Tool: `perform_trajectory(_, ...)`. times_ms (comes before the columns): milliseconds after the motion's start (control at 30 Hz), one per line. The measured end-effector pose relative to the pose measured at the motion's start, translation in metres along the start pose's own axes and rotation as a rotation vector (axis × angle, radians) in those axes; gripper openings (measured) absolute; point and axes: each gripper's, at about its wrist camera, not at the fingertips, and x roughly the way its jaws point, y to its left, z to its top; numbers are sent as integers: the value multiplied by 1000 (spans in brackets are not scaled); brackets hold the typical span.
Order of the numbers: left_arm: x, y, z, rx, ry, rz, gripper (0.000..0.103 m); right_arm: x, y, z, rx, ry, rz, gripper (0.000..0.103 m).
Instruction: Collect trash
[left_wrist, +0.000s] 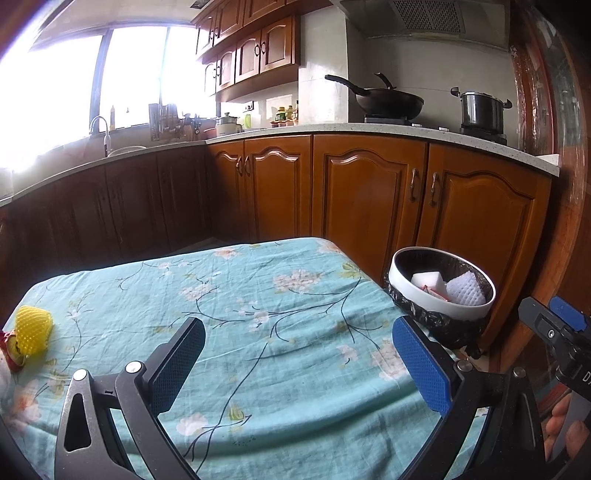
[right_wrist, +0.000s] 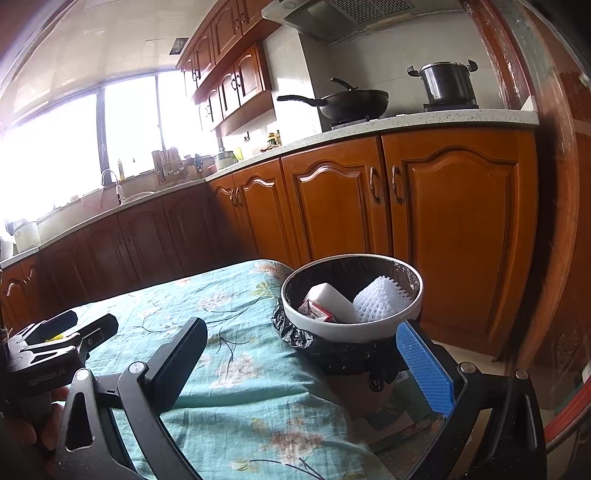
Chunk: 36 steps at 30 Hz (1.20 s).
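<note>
- The left gripper (left_wrist: 299, 363) hangs over the table (left_wrist: 258, 295), and its two fingers are wide apart with nothing between them.
- The right gripper (right_wrist: 310, 369) is also spread wide and holds nothing. Its blue finger (right_wrist: 424, 369) is near the front of the trash bin (right_wrist: 347, 328).
- The table has a blue-green cloth with flowers on it.
- A yellow foam fruit net (left_wrist: 33, 328) lies on the cloth at the far left edge of the left view. It is well apart from the bin.
- Just beside the net there is a red and yellow bit of trash (left_wrist: 13, 354). It is too cut off to tell what it is.
- The trash bin is round and white with a black bag in it. It stands just beside the right side of the table.
- Inside the bin are a white foam fruit net (right_wrist: 380, 299), a white block (right_wrist: 332, 297) and a small red and white box (right_wrist: 317, 310).
- Behind the table are brown wood cabinets (left_wrist: 369, 192), a black wok (left_wrist: 388, 101) and a metal pot (left_wrist: 480, 110) on the stove.
</note>
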Motion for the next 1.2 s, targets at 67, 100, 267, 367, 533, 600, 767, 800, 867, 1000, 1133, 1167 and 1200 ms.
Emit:
perform_trajectory(67, 0, 0, 0, 4, -4, 0, 102, -1, 1, 0, -2, -2, 3, 103)
perform_trajectory(100, 0, 0, 0, 5, -5, -1, 102, 0, 1, 0, -2, -2, 3, 103)
perform_trajectory(267, -1, 1, -1, 14, -12, -7, 102, -1, 1, 1, -2, -3, 3, 103)
perform_trajectory(367, -1, 2, -1, 23, -15, -10, 102, -1, 1, 2, -3, -7, 5, 103)
perform_trajectory(533, -2, 2, -2, 31, -25, -15, 102, -2, 0, 2, 2, -11, 5, 103)
perform_trajectory(600, -2, 4, -2, 33, -27, -17, 102, -2, -1, 2, 5, -9, 8, 103)
perform_trajectory(767, -3, 4, -2, 39, -37, -23, 102, -2, 0, 2, 5, -9, 8, 103)
perform_trajectory(800, -4, 4, -2, 42, -41, -20, 102, -2, 0, 2, 4, -8, 8, 103)
perform_trajectory(867, -4, 3, -3, 52, -46, -13, 102, -3, 0, 2, 5, -9, 8, 103)
perform_trajectory(1000, -5, 5, -4, 56, -57, -22, 102, -4, 0, 2, 5, -15, 10, 103)
perform_trajectory(1133, -6, 6, -4, 56, -63, -30, 102, -4, 0, 2, 4, -19, 13, 103)
perform_trajectory(1167, -6, 7, -4, 56, -63, -33, 102, -4, 0, 2, 5, -19, 13, 103)
perform_trajectory(1200, -6, 7, -4, 57, -62, -36, 102, -4, 0, 2, 4, -19, 13, 103)
